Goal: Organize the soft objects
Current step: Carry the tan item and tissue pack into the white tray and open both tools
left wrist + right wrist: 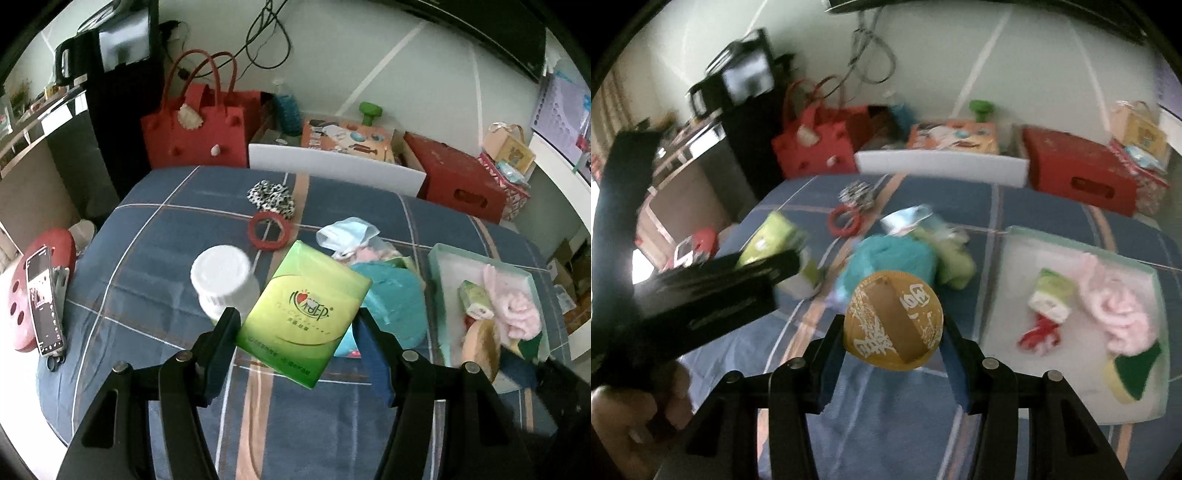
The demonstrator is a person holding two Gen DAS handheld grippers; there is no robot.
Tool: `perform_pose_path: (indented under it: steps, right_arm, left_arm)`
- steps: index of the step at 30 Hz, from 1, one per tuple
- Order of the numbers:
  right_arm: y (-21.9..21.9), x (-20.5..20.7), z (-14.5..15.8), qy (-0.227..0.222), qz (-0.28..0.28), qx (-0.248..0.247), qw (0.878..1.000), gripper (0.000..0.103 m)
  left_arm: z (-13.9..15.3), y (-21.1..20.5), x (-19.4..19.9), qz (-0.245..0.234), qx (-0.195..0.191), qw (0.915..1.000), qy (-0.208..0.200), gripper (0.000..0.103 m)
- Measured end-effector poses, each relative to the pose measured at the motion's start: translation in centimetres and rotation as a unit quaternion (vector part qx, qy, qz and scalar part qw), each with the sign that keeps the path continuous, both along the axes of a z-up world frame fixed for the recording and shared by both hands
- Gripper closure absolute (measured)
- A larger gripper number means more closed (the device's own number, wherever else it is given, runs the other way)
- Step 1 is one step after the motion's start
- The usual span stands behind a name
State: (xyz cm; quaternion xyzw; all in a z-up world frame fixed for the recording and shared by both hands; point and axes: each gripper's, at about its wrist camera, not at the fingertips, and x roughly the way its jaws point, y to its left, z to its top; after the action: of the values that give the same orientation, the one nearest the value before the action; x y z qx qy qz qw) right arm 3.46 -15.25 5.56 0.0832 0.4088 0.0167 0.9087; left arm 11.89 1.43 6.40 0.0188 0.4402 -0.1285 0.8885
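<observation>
My left gripper point(295, 325) is shut on a green tissue pack point(304, 314) and holds it above the blue plaid table; it also shows in the right wrist view point(772, 240). My right gripper point(892, 328) is shut on a tan soft ball with white print point(892, 319), held above the table left of the pale green tray point(1012, 236). The tray holds a pink towel point(1119, 314), a small green tissue pack point(1052, 291), a red item and a yellow-green sponge point(1130, 373). A teal cloth point(395, 295), a face mask point(347, 230) and a zebra scrunchie point(271, 197) lie on the table.
A white-lidded jar point(221, 277) stands left of the held pack. A red ring point(267, 230) lies behind it. A phone point(42, 299) lies on a red stool at the left. A red bag point(195, 136), a white box and a red box point(458, 177) stand behind the table.
</observation>
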Motion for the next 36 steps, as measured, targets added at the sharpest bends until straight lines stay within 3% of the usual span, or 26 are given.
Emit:
perform_pose_path:
  steps: [8,21,28,36]
  right_arm:
    - [-6.8,-0.5,-0.2,0.007,-0.108,-0.011,0.994,0.051]
    - [-16.0,-2.0,-2.9,0.04,-0.222,0.019,0.974,0.051]
    - [-20.6,-4.1,-3.6,0.047,-0.285,0.027,0.957,0.051]
    - [-24.9,-7.0,-4.2,0.046,-0.347,0.042,0.936,0.05]
  left_arm:
    - [1.3,-3.8,-0.6,-0.038,-0.003,0.9992,-0.01,0.038]
    - [2.0,-11.1,-2.2,-0.111,0.018,0.9936,-0.016,0.038]
    - [1.3,-16.5,-3.9,-0.169,0.029,0.985,-0.015,0.038]
    - [-2.3,-21.7,-6.3,-0.24,0.058,0.9689,0.006,0.038]
